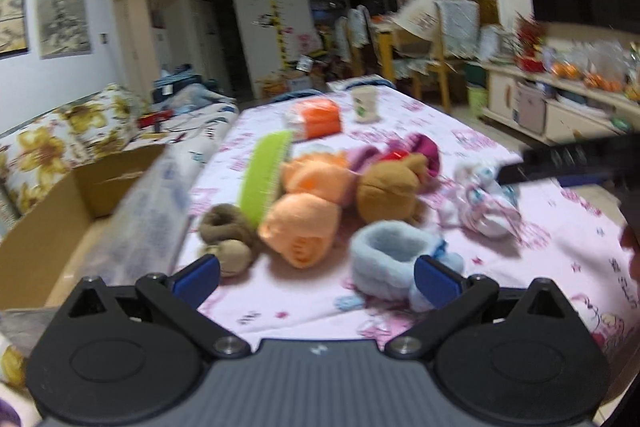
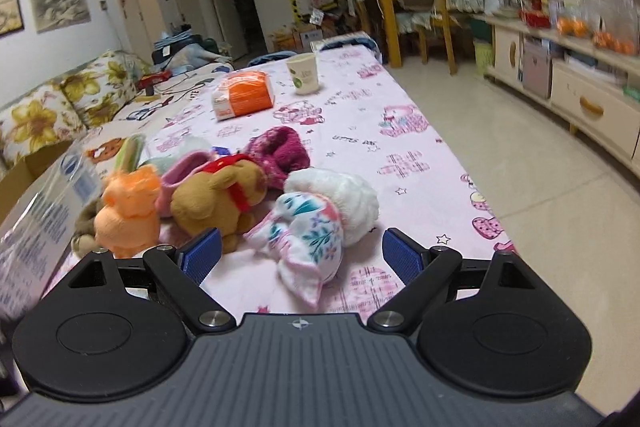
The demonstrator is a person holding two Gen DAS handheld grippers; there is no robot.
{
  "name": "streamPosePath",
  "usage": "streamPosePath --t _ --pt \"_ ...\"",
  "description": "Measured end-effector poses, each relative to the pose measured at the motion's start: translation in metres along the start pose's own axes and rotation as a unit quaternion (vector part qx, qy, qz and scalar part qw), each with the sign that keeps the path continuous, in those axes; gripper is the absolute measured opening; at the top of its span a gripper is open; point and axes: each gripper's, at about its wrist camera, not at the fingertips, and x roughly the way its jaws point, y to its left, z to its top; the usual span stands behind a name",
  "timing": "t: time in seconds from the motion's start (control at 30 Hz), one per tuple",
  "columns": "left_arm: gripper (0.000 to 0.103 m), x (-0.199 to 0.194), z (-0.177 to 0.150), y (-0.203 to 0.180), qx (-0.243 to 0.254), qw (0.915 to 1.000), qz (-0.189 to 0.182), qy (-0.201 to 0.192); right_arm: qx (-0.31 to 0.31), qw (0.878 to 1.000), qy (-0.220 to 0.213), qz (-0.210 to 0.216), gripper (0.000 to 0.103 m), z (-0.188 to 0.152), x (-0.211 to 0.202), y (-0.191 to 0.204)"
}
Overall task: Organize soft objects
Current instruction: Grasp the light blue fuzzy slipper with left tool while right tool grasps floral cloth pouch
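Note:
A pile of soft things lies on the pink patterned table (image 1: 500, 259). In the left wrist view an orange plush (image 1: 304, 215), a brown bear plush (image 1: 388, 191), a small tan plush (image 1: 226, 241), a light-blue fuzzy sock (image 1: 396, 255) and a white floral sock (image 1: 484, 203) show. My left gripper (image 1: 316, 281) is open and empty, with the blue sock by its right finger. My right gripper (image 2: 301, 257) is open and empty, its fingers on either side of the white floral sock (image 2: 312, 235). The orange plush (image 2: 128, 211), bear (image 2: 216, 195) and a magenta sock (image 2: 280, 151) lie behind.
A cardboard box (image 1: 48, 227) and a clear plastic bag (image 1: 148, 211) sit left of the table. An orange packet (image 2: 244, 95) and a paper cup (image 2: 303, 73) stand farther back. A green strip (image 1: 264, 171) leans in the pile. A floral sofa is left, cabinets right.

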Motion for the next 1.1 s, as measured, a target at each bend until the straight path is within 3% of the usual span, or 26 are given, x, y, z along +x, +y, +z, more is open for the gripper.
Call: streamPosePath --t 0.4,0.5,0.57,0.8,0.97,1.1 --pt "0.103 0.059 -0.005 -0.029 0.048 0.9958 -0.077 0.014 0.017 0.998 0.059 0.03 0.103 0.0 0.026 0.005" --pt "0.103 0.069 -0.001 -0.027 0.036 0.9934 -0.108 0.011 0.032 0.996 0.076 0.034 0.096 0.003 0.029 0.0" --pt "0.103 0.076 0.001 -0.025 0.03 0.9911 -0.129 0.012 0.037 0.995 0.084 0.037 0.083 0.002 0.03 0.002" --pt "0.103 0.095 0.002 -0.024 0.021 0.9817 -0.189 0.012 0.038 0.995 0.085 0.027 0.079 0.0 0.035 0.01" --pt "0.103 0.102 0.002 -0.028 0.024 0.9776 -0.209 0.015 0.062 0.994 0.086 0.02 0.078 -0.001 0.04 0.005" --pt "0.103 0.109 0.004 -0.03 0.027 0.9744 -0.222 0.021 0.049 0.996 0.076 0.012 0.069 -0.001 0.035 0.011"
